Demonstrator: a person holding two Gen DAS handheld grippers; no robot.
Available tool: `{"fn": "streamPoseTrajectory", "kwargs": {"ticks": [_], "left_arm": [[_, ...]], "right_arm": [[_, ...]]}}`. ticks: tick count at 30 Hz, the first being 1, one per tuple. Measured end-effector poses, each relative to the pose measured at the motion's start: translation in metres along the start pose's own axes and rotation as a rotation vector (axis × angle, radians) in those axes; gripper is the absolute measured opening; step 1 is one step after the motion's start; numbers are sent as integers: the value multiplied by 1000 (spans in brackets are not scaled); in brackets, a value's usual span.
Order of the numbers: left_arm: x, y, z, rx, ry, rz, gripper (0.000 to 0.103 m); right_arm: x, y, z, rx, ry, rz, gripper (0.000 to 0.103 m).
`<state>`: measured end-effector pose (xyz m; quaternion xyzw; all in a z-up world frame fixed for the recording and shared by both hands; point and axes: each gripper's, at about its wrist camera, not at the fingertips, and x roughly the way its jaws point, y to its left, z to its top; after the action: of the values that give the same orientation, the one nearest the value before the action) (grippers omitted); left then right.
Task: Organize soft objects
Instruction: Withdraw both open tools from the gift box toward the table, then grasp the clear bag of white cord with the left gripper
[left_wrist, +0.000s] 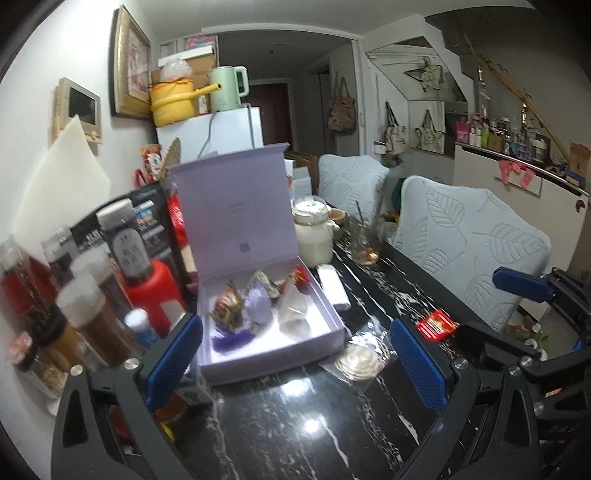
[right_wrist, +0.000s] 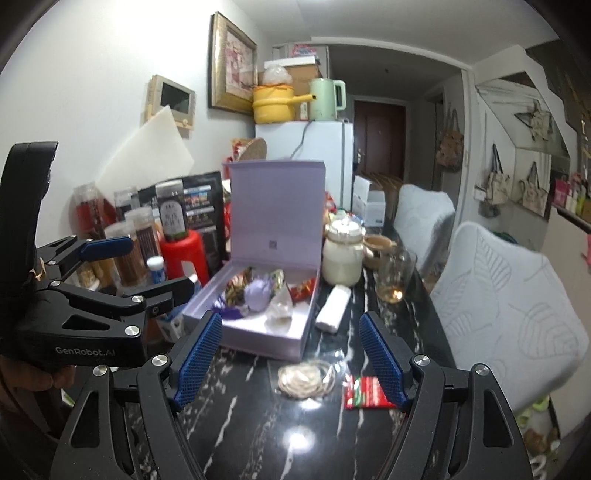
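- Black marble-patterned table (right_wrist: 258, 424) is carrying everything, with a white wall and a crowd of spice jars (right_wrist: 125, 236) along its left side.
- Lavender box (right_wrist: 258, 317) is sitting open on the table, its lid (right_wrist: 275, 206) standing upright at the back; inside are lying a purple pouch (right_wrist: 258, 291), a gold-patterned pouch (right_wrist: 236, 290), a translucent packet (right_wrist: 282, 308) and a red wrapper (right_wrist: 304, 286).
- Clear packet holding a pale round thing (right_wrist: 306, 376) is lying on the table just in front of the box, and a red packet (right_wrist: 365, 393) is lying just beside it on the right.
- White roll (right_wrist: 334, 304) is lying beside the box's right wall, with a cream jar (right_wrist: 343, 251) and a glass cup (right_wrist: 395, 273) behind it.
- Left gripper (left_wrist: 295, 350) is hovering with jaws spread wide, gripping nothing, the box's front edge showing between its pads.
- Right gripper (right_wrist: 291, 354) is likewise gaping wide and empty above the table, with the clear packet showing between its fingers and the red packet by the right one.
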<state>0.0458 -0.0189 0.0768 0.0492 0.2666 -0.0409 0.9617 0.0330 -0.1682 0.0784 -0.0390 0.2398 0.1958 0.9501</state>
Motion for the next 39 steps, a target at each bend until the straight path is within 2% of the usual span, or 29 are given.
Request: {"fn": "streamPoseTrajectory", "kwargs": {"ticks": [8, 19, 27, 39], "left_arm": [[19, -17, -24, 12, 54, -34, 103], [58, -36, -50, -29, 163, -132, 103], [94, -53, -59, -57, 225, -179, 103], [158, -78, -55, -16, 288, -198, 103]], "right_arm": [[9, -13, -40, 69, 75, 11, 77], [20, -43, -84, 139, 179, -14, 77], [37, -74, -106, 205, 249, -34, 77], [60, -115, -120, 256, 312, -63, 77]]}}
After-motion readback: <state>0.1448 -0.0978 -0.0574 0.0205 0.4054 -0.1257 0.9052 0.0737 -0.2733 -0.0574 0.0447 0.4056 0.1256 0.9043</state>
